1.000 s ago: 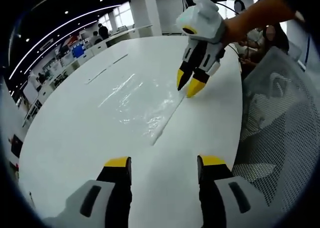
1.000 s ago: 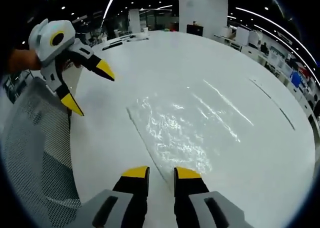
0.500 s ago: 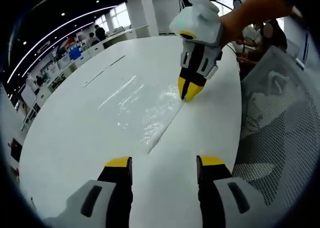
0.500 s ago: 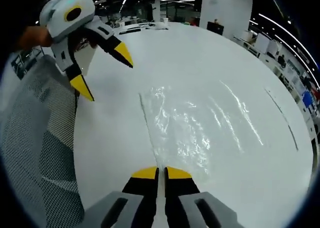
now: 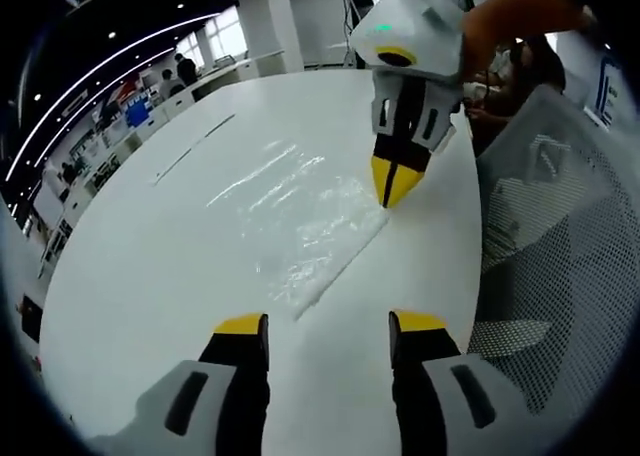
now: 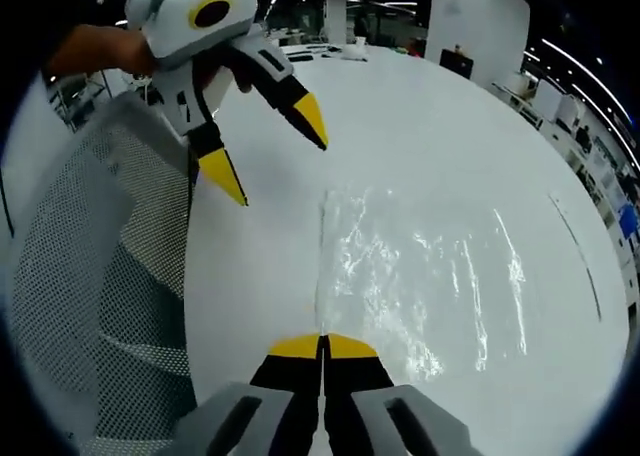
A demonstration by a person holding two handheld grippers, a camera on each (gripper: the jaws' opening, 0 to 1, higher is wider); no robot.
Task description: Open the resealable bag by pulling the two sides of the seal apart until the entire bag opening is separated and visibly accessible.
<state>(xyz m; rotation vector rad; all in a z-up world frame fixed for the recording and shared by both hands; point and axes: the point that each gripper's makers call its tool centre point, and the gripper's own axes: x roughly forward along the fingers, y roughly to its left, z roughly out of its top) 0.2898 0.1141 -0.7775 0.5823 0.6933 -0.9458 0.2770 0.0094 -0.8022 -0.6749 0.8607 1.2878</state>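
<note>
While the right gripper (image 6: 322, 344) is pinching its jaws together on the seal edge of the clear resealable bag (image 6: 420, 276) at the bottom centre of the right gripper view, the left gripper (image 5: 325, 326) is hovering with jaws spread, holding nothing, near the bag's near corner. The bag is lying flat across the middle of the white table (image 5: 150, 236). If the pinch is catching both seal layers, pulling may be dragging the bag rather than parting it.
</note>
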